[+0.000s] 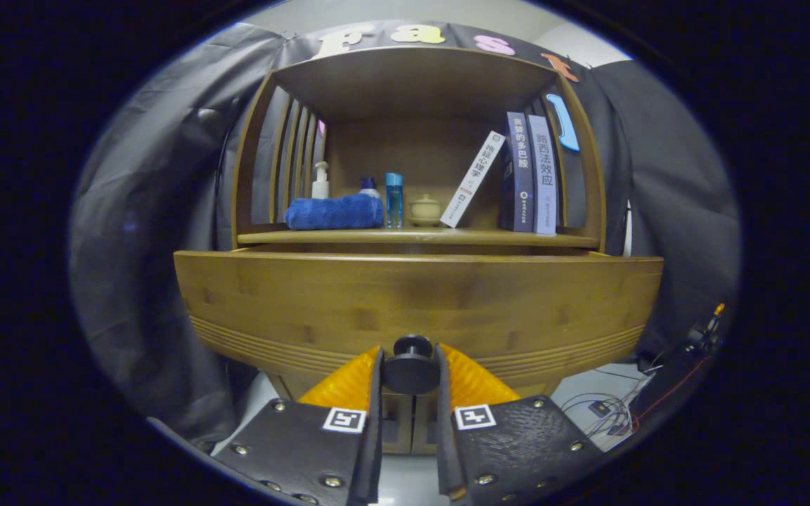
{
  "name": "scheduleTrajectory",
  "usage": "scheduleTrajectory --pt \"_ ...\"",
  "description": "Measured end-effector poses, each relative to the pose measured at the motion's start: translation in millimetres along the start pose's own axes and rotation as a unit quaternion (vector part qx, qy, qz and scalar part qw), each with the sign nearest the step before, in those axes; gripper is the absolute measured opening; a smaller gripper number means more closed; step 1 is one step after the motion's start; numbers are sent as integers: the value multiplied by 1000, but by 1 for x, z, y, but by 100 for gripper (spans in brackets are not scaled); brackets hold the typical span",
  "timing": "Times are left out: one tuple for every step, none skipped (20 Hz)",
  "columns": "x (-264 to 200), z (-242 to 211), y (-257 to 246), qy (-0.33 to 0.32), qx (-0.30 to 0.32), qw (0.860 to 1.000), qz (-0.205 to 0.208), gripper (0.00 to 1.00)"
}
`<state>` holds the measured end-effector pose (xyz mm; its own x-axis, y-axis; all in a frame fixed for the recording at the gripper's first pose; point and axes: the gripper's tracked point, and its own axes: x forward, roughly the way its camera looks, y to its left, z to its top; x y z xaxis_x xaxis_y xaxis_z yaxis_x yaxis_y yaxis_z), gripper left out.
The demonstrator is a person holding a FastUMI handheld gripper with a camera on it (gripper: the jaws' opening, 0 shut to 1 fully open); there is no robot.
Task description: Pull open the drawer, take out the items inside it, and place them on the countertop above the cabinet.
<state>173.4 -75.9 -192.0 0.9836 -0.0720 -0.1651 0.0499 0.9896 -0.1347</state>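
Two fingers of the tongs (410,372) are closed on the round dark knob (411,365) of the drawer (419,302), one finger pressing on each side of it. The knob sits low on the middle of the drawer's wooden front, and that front bulges toward the camera, standing out from the cabinet (415,140) behind it. From this low angle the inside of the drawer is hidden, so I cannot tell what lies in it.

At twelve o'clock from the knob, just over the top rim of the drawer front, runs the tabletop (419,237) of the cabinet, roofed by a wooden top and closed at the sides by slats. At about eleven o'clock on it lies a rolled blue towel (335,212). Behind the towel stand a white pump bottle (320,181) and a small bottle with a blue cap (369,186), both partly hidden by it. Just beside the towel's end, toward twelve o'clock, stands a slim blue bottle (394,199), and next to that a small pale lidded jar (425,210); what the bottles and the jar hold cannot be seen. At one o'clock a white book (473,179) leans against two upright dark books (531,174).

Down at four o'clock, beyond the drawer's corner, loose cables (609,411) lie on the floor.
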Motion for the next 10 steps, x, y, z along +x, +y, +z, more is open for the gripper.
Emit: scheduleTrajectory --pt "-3 2 -1 -4 -4 1000 -5 32" --pt "-9 -1 0 -5 -6 1000 -9 32" --pt "-18 -1 -1 -6 -6 1000 -10 32" --pt "-25 -3 0 -4 0 1000 -10 32" --pt "-33 -6 1 -1 7 1000 -9 32" --pt "-42 -12 1 6 9 1000 -7 32" --pt "-50 -10 1 2 8 1000 -7 32" --pt "-58 -13 1 5 4 1000 -5 32" --pt "-68 -13 1 4 3 1000 -2 32" --pt "-87 -6 -3 -10 0 1000 -7 32"
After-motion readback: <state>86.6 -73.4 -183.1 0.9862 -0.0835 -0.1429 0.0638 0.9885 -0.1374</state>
